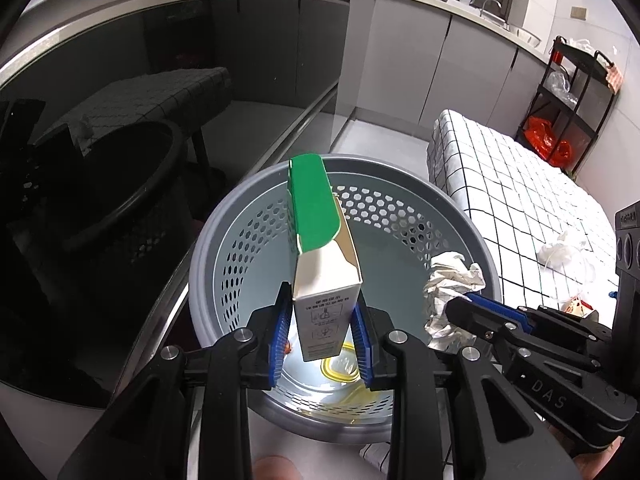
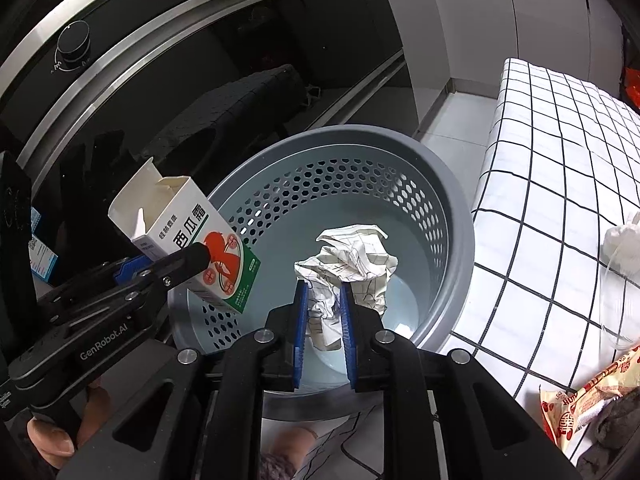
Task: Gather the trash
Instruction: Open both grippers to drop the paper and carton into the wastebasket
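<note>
Trash here is two pieces, each held over the round grey plastic basket with hexagonal perforated walls (image 1: pixel 208 248).

From the left wrist camera, the left gripper (image 1: pixel 322 334) is clamped on the lower end of an opened green-and-white cardboard carton (image 1: pixel 320 248), blue pads pressing its two narrow sides. The carton stands nearly upright above the basket's mouth, its open flap end away from the camera. It looks empty, so I judge it light and thin-walled: stiff along its edges, easily crushed across the faces. A hold near a closed end, as now, should deform it least. At the basket's bottom lies something yellowish and clear, too indistinct to name. To the right, the right gripper (image 1: pixel 456 308) carries a crumpled ball of white paper with grid lines (image 1: pixel 448 288) just inside the basket's rim. Beyond it is a table under a white cloth with black checks (image 1: pixel 520 200).

From the right wrist camera, the right gripper (image 2: pixel 325 312) has its jaws closed on the paper ball (image 2: pixel 352 264), which bulges out above the pads. The paper should be very light, soft and springy; it gives under the pads, so any bunched fold serves as a hold. The left gripper (image 2: pixel 196 258) holds the carton (image 2: pixel 200 240) tilted over the basket's (image 2: pixel 452 208) near-left rim. Both pieces hang over the basket, not yet dropped.
</note>
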### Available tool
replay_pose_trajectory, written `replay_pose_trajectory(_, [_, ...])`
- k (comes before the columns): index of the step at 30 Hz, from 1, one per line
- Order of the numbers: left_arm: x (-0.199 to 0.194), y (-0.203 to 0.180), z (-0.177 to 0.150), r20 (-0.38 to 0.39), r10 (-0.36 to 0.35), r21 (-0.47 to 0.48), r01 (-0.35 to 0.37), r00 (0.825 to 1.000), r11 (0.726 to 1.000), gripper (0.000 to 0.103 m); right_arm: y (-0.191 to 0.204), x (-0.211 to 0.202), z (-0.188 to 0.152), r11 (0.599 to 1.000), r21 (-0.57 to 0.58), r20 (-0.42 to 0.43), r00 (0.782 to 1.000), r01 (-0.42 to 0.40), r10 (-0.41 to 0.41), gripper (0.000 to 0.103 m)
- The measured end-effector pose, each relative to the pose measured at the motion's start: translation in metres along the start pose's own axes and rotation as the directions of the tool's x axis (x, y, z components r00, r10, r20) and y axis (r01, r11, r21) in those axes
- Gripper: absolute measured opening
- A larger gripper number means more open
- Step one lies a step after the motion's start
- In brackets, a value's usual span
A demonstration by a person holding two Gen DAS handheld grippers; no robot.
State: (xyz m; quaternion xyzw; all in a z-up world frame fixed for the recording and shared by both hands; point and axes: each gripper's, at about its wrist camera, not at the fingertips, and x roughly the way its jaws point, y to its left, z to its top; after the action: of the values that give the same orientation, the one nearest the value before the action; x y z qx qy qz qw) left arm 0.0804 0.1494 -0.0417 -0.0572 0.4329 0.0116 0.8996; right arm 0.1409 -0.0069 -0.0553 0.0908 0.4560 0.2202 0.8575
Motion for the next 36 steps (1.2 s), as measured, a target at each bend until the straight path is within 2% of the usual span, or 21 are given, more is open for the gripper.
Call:
replay_pose_trajectory(5, [0.000,0.004,0.000,-0.004,0.004,-0.011,-0.004,1.000,1.000,0.029,-0.001,-0.004,-0.001,1.000,0.004,0.011,1.000,-0.001,0.001,0.020])
replay_pose_trajectory(6, [0.000,0.004,0.000,-0.005,0.005,-0.012,-0.005,1.000,1.000,0.030,-0.001,-0.005,-0.003,1.000,0.004,0.013,1.000,-0.001,0.001,0.023])
replay_pose_trajectory(8, [0.000,0.004,0.000,-0.007,0.010,-0.014,-0.010,1.000,1.000,0.032,-0.003,-0.006,-0.004,1.000,0.008,0.021,1.000,-0.002,0.002,0.036])
replay_pose_trajectory(9, [0.001,0.004,0.000,-0.007,0.011,-0.014,-0.011,1.000,1.000,0.037,-0.003,-0.007,-0.004,1.000,0.007,0.026,1.000,-0.001,0.001,0.046])
replay_pose_trajectory(10, [0.001,0.004,0.000,-0.008,0.013,-0.016,-0.013,1.000,1.000,0.044,-0.002,-0.008,-0.005,1.000,0.004,0.033,0.999,0.000,0.000,0.049])
replay_pose_trajectory(13, [-0.002,0.007,0.000,0.005,0.018,-0.026,-0.018,1.000,0.999,0.052,-0.002,-0.012,-0.004,1.000,0.003,0.047,0.999,-0.003,0.003,0.051])
replay_pose_trajectory(36, [-0.008,0.007,-0.001,0.028,0.020,-0.023,-0.019,0.999,1.000,0.055,-0.003,-0.019,-0.009,0.999,-0.006,0.062,0.998,0.032,-0.032,0.051])
